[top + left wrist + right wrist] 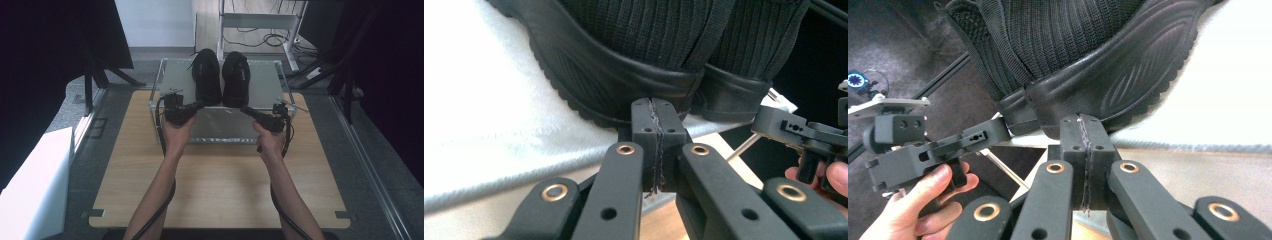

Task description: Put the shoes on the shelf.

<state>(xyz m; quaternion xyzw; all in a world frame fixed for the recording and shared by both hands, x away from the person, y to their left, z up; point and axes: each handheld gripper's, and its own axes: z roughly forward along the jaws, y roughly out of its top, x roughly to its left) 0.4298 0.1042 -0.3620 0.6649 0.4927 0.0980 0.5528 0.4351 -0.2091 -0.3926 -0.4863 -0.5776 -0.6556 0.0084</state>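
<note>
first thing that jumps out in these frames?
A pair of black shoes side by side on top of a clear box at the table's far end. The left hand-held gripper and right hand-held gripper, jaws shut, point inward at the heels from either side.

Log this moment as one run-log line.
left gripper: shut, at left shoe heel | right gripper: shut, at right shoe heel | shoes: on clear box
</note>
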